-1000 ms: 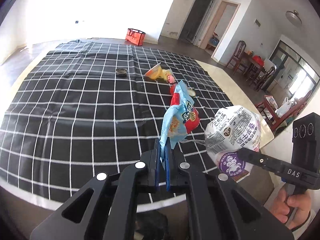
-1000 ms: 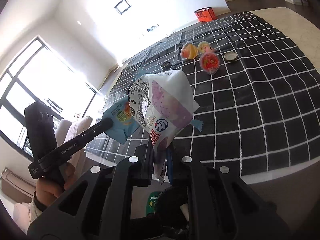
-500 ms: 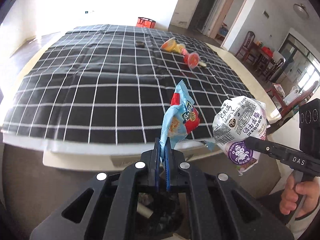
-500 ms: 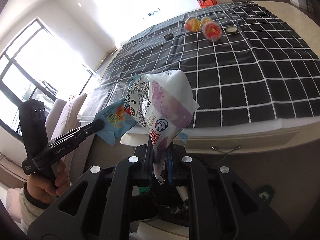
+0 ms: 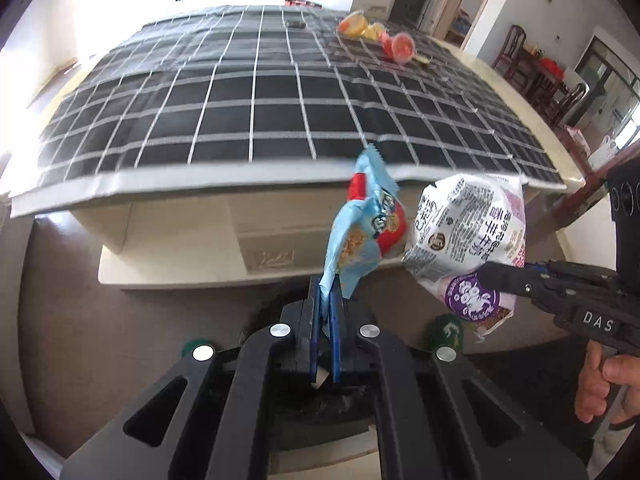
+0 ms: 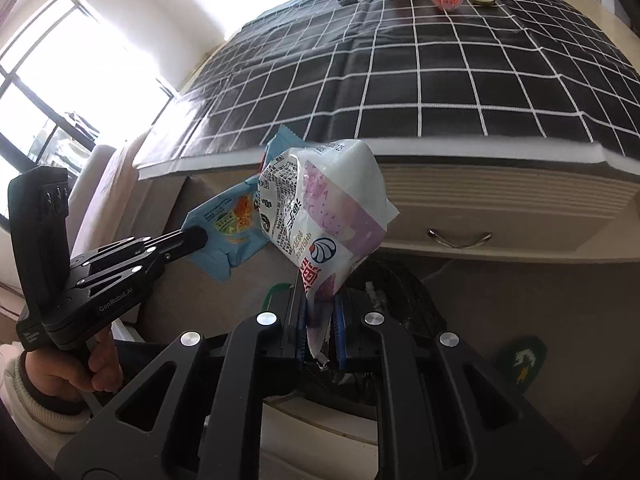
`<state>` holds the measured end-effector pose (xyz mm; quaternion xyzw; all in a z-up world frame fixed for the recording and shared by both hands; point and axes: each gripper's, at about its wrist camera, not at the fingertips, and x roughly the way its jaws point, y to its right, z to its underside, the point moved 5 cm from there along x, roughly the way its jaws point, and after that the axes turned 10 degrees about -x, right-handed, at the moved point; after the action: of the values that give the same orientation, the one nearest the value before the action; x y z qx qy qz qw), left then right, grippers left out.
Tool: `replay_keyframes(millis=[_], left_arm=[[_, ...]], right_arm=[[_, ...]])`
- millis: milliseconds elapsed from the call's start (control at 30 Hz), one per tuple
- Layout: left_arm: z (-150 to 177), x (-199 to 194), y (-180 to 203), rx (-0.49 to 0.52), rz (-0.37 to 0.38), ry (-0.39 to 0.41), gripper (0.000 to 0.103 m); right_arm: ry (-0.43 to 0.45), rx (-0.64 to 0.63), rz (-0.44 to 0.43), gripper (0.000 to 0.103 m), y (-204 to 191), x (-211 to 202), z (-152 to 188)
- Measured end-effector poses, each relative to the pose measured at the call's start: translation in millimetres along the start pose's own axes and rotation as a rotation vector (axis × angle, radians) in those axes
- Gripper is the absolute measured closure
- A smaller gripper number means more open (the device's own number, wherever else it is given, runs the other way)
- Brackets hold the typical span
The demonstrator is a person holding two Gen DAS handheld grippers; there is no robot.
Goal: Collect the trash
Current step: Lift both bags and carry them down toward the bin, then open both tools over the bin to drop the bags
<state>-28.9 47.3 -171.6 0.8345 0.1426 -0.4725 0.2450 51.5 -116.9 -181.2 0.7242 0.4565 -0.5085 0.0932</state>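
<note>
Left wrist view shows my left gripper (image 5: pixel 326 312) pinching the bottom edge of a blue snack wrapper (image 5: pixel 362 224), which stands up in front of the table (image 5: pixel 180 220), below its near edge. My right gripper (image 6: pixel 320 320) clamps the tail of a white and purple bag (image 6: pixel 324 216) just to the right of the wrapper; the two nearly touch. Both pieces hang off the table, over the floor, above a dark bin bag (image 6: pixel 400 292) I can only partly see under the jaws.

I judge this as the carry to the bin. The risk is in the grips: each holds only a thin seam, so a quick swing could let a wrapper slip out and land beside the bag. Puffy bags catch on each other if I release together. More cups (image 5: pixel 376 34) sit at the table's far end, well apart, not yet collected.
</note>
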Motion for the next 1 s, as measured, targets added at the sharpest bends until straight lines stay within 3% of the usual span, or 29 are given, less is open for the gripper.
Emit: replay_keyframes(millis=[233, 500, 633, 800, 900, 967, 1000], left_arm=[[31.2, 30.3, -18.8, -0.030, -0.035, -0.115, 0.099], [50.5, 69.2, -29.7, -0.048, -0.101, -0.220, 0.099], [66.5, 96.7, -45.7, -0.123, -0.121, -0.267, 0.099], [81.2, 119.3, -59.7, -0.128, -0.197, -0.322, 0.096], [81.9, 121.2, -59.4, -0.133, -0.202, -0.321, 0.085], [81.7, 119.7, -56.5, -0.110, -0.212, -0.312, 0.056], [79.9, 118.8, -52.3, -0.098, -0.214, -0.308, 0.053]], right_arm=[[-0.091, -0.002, 0.034, 0.092, 2.9, 29.6, 15.8], [-0.267, -0.052, 0.079, 0.092, -4.5, 86.7, 42.0], [-0.336, -0.053, 0.084, 0.090, -4.8, 112.8, 53.0], [-0.393, -0.029, 0.078, 0.087, 4.0, 135.7, 64.7], [-0.401, -0.029, 0.079, 0.086, 4.0, 141.2, 65.5], [-0.396, -0.035, 0.076, 0.082, 2.5, 143.1, 62.8], [-0.389, -0.041, 0.074, 0.077, 0.7, 141.8, 61.3]])
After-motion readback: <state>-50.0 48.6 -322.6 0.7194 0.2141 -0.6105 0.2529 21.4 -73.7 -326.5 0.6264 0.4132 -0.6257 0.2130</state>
